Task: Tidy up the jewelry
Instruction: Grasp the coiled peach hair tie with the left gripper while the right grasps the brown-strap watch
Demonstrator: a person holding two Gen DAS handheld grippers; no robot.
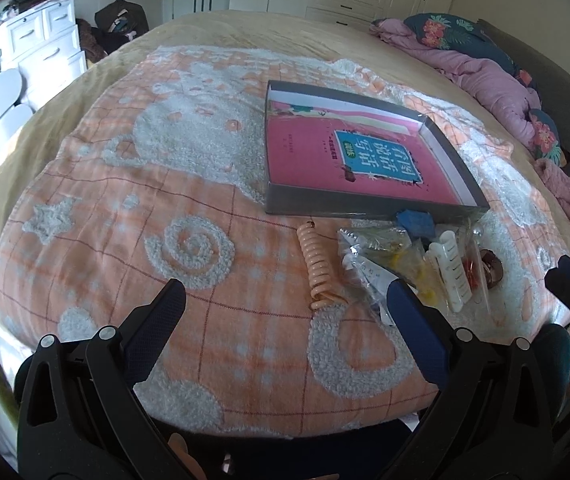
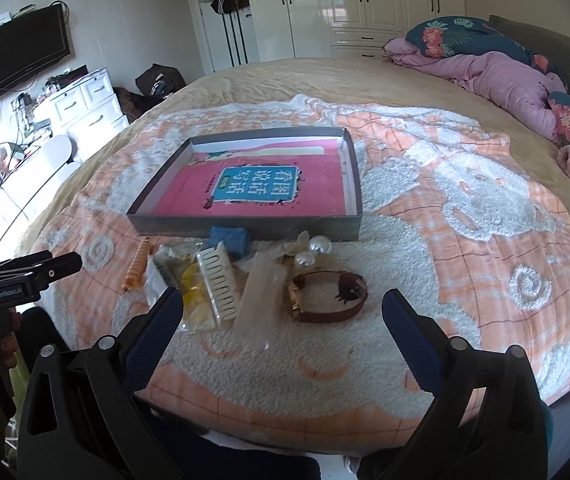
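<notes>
A shallow grey box (image 1: 369,202) (image 2: 245,224) with a pink book inside lies on the bed. In front of it lies a pile of jewelry: an orange coiled hair tie (image 1: 317,264) (image 2: 135,270), a white hair clip (image 1: 455,268) (image 2: 221,282), a blue cloth (image 1: 417,222) (image 2: 231,238), clear plastic bags with yellow pieces (image 1: 377,252) (image 2: 193,292), pearl ornaments (image 2: 313,250) and a brown bracelet (image 2: 329,296). My left gripper (image 1: 285,292) is open and empty above the blanket, left of the pile. My right gripper (image 2: 283,304) is open and empty, just before the bracelet.
The orange and white blanket (image 1: 165,200) covers the bed. A pink duvet and floral pillows (image 2: 505,68) lie at the far right. White drawers (image 2: 85,108) and a wall TV (image 2: 25,52) stand left. Wardrobes (image 2: 345,0) line the back wall.
</notes>
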